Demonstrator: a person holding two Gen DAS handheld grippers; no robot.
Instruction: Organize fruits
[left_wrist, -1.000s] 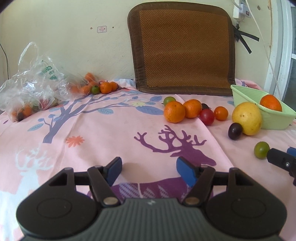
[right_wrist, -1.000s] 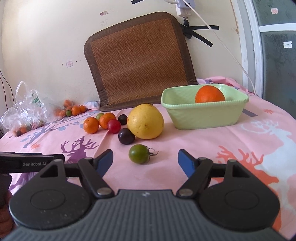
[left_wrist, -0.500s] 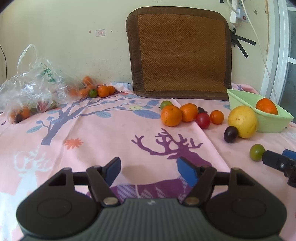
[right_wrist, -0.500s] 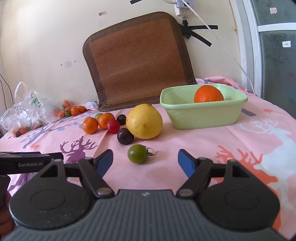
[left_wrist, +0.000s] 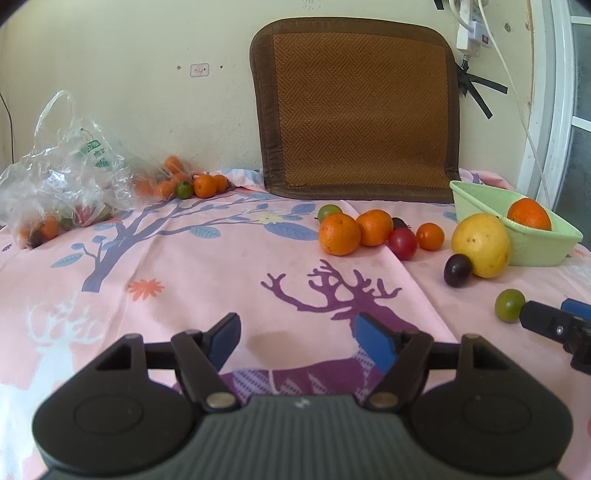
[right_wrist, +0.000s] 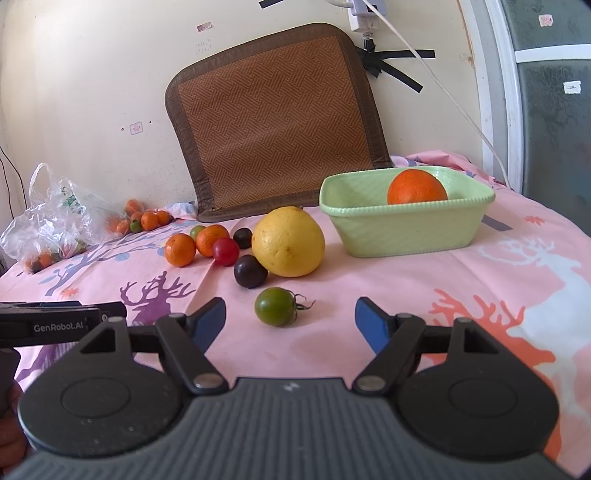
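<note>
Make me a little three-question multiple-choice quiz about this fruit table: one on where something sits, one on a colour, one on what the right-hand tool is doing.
1. Where is the large orange?
A. Inside the green basin
B. In the plastic bag
C. Against the brown mat

2. What colour is the biggest fruit lying on the cloth?
A. Red
B. Yellow
C. Purple

3. What is the right gripper doing?
A. Squeezing a red tomato
B. Carrying the basin
C. Open, with the green tomato just ahead, untouched

Answers:
1 A, the orange shows above the basin's rim.
2 B, its skin is plain yellow.
3 C, both blue pads stand clear of the tomato.
</note>
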